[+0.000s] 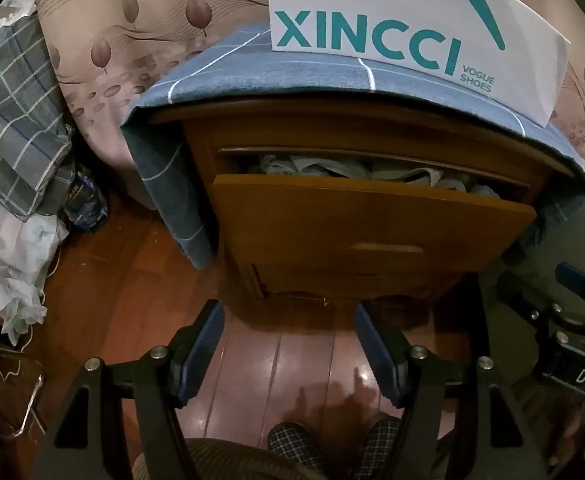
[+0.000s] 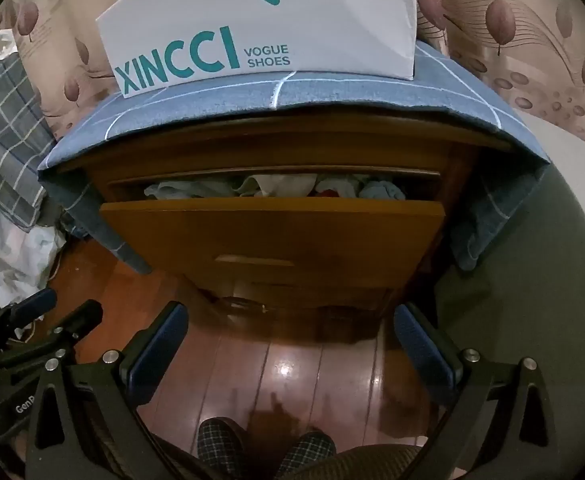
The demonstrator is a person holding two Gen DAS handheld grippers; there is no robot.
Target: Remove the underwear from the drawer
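Both grippers are seen hanging apart from the furniture, above the wooden floor [image 2: 292,364]. From the left wrist view, the left gripper [image 1: 288,344] is shown with its jaws moderately apart and nothing between them; the right gripper [image 1: 572,320] appears at that picture's right edge. From the right wrist view, the right gripper [image 2: 290,344] is shown spread wide and empty, and the left gripper [image 2: 40,320] is caught at the lower left. A dark packet [image 1: 86,204] on the floor by the plaid bedding [image 1: 12,128] is shown only in the left view; a red patch among the clothes is shown only in the right view.

One drawer [image 2: 268,236] is pulled partly out of one nightstand [image 2: 276,148]. The underwear [image 2: 276,186] lies bunched inside it (single pieces cannot be counted). One white shoe box [image 2: 260,28] stands on the blue cloth [image 2: 332,92] covering the top. Two checked slippers [image 2: 268,448] are seen at the bottom edge.
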